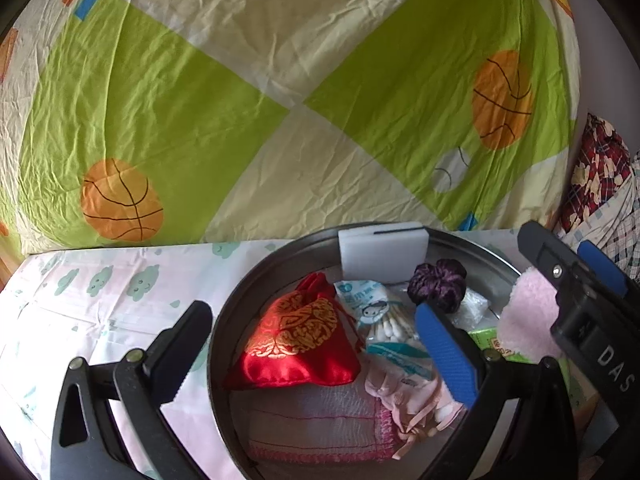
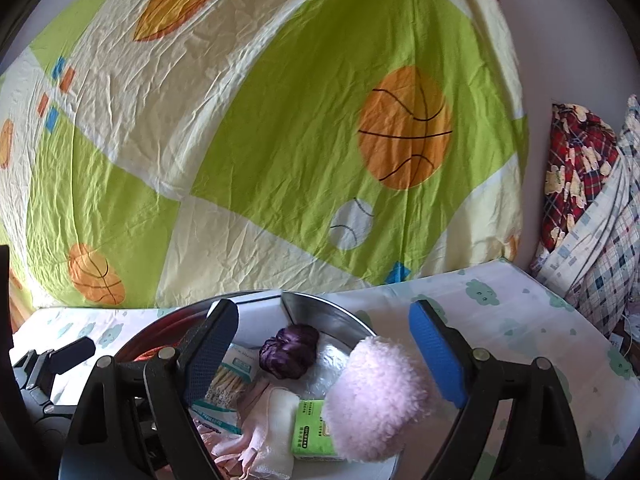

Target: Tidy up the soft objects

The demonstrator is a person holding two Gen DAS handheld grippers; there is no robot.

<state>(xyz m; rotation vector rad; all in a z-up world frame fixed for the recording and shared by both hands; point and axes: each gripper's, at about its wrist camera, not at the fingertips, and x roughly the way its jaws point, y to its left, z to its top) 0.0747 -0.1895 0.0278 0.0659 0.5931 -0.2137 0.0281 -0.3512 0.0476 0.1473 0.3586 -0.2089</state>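
Both tongs spread wide above a round metal basin [image 1: 224, 320] on a cloud-print sheet [image 1: 100, 292], nothing pinched in either. Left gripper [image 1: 312, 348] straddling the basin's near-left rim, one finger outside on the sheet, the blue-padded finger inside, above a red satin drawstring pouch [image 1: 296, 344] and a bag of cotton swabs [image 1: 380, 320]. Right gripper [image 2: 324, 364] open around a fluffy pink puff [image 2: 376, 396], pads clear of it on both sides; puff resting at the basin's right edge atop a green tissue pack [image 2: 310, 428]. Also gathered inside: purple scrunchie [image 2: 288, 356], white sponge block [image 1: 380, 252] leaning on the far wall, folded pink-trimmed cloth [image 1: 320, 420]. Step in hand, by the look of it: release of the last soft pieces into the basin, collection near complete. Next move, probably: lifting both grippers straight up and away without dragging the puff off the rim or catching the pouch's cord.
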